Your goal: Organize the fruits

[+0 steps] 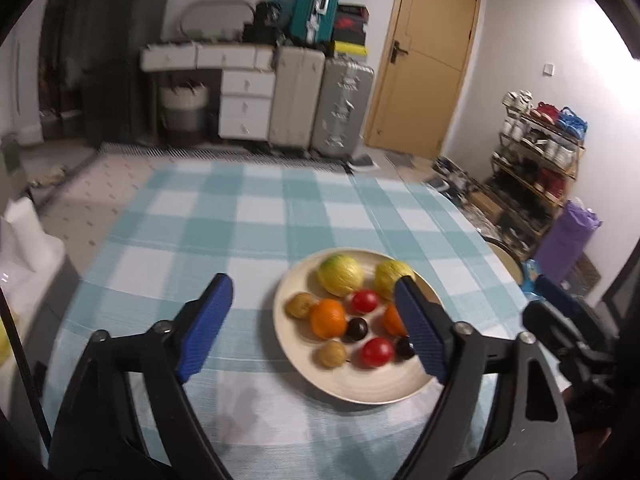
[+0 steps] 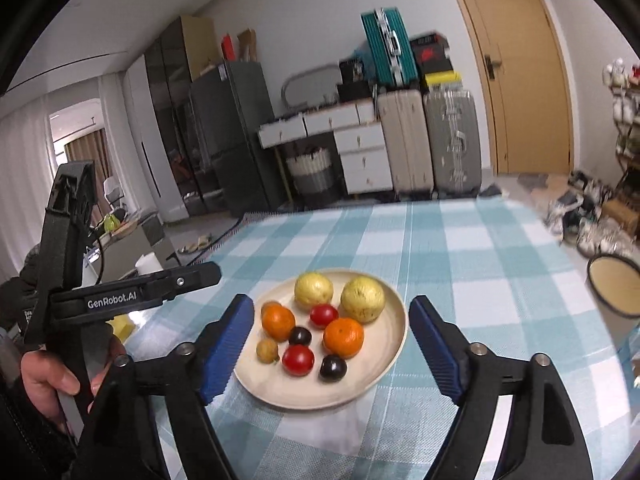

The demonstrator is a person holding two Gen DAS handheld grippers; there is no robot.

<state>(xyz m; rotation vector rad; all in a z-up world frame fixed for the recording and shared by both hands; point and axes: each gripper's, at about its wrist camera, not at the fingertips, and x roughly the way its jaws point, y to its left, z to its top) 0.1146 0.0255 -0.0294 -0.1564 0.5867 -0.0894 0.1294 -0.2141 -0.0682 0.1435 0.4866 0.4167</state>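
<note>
Round cream plate [image 2: 384, 364] resting on the checked-cloth surface [image 2: 460, 248], nearer its close edge than its far edge, a little right of the middle. On the plate: two yellow-green fruits [image 2: 362, 299] at the far rim, two oranges [image 2: 343, 337], two red tomatoes [image 2: 298, 359], two dark plums [image 2: 333, 367], small brown fruits [image 2: 267, 350] at the left rim. Left claw [image 1: 316, 294] spread wide, holding nothing. Right claw [image 2: 332, 314] likewise spread wide, empty, hovering apart from the plate. A hand [image 2: 60, 376] gripping the left handle.
</note>
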